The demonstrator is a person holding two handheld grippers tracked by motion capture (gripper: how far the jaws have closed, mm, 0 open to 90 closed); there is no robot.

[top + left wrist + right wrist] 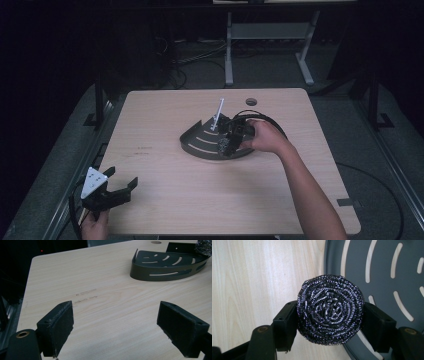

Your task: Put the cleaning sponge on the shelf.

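Steel scourer [330, 309] between right gripper [330, 322] fingers [285, 325]

Light wooden table [165, 165]; dark slotted corner tray [200, 142] lying near centre.

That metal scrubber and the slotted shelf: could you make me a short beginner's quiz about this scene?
1. True or false: the right gripper has its fingers closed on the steel wool scrubber.
2. Where is the scrubber held? A) over the front rim of the dark slotted corner shelf, B) by the round hole in the table, C) at the table's near left corner.
3. Fill in: the left gripper, at the table's near left, has its fingers ____ and holds nothing.

Key: 1 true; 2 A; 3 open.
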